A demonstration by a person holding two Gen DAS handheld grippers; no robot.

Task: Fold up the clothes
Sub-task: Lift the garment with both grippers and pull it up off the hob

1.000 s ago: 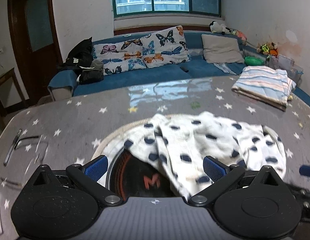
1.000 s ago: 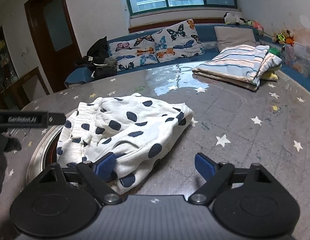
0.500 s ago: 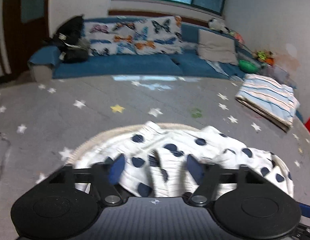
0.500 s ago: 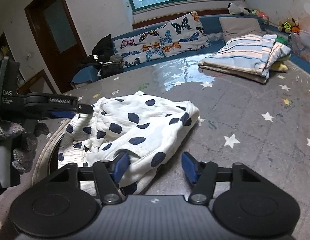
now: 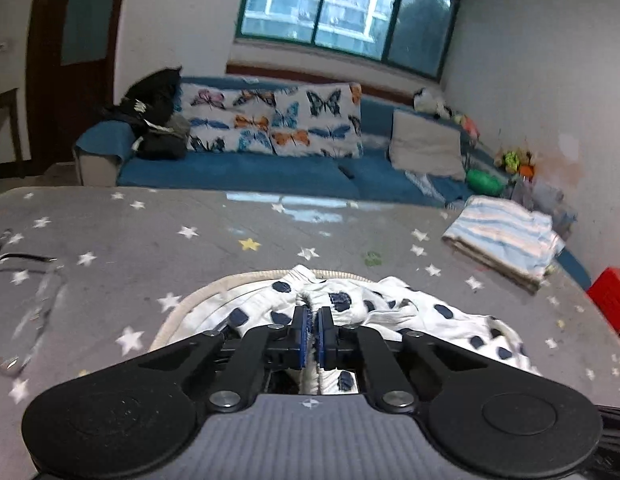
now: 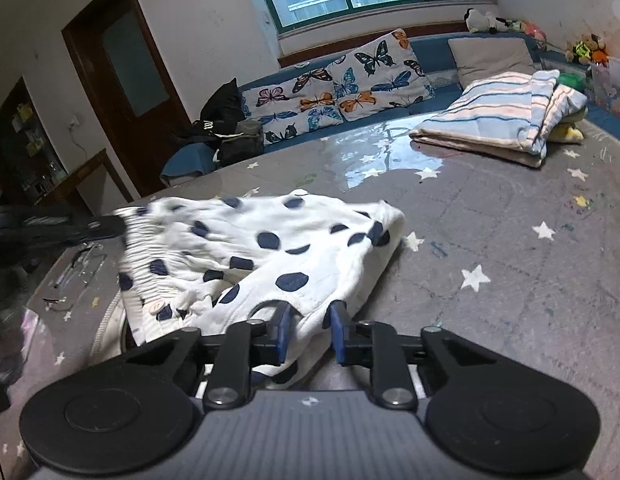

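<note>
The polka-dot garment (image 6: 270,256) lay crumpled on the star-printed table (image 6: 510,260) directly ahead of both tools, partly draped over a round, rope-edged mat (image 5: 198,300). The left gripper (image 5: 312,334) had its blue pads pressed nearly together on a bunched ridge of the white cloth, at what looked like the gathered waistband. The right gripper (image 6: 308,330) was narrowed around the nearest hem, fabric filling the gap between its pads, though whether it was fully clamped could not be told. The cloth looked light, soft and limp, likely to sag and slip unless pinched at edges or corners; the elastic band and the hem seemed the surest holds. Well ahead and to the right sat a folded striped blanket (image 6: 502,120), clear of the work. Left of the left tool, some thin wire-like objects (image 5: 18,258) lay on the table, near enough to snag a spreading sleeve or leg.
</note>
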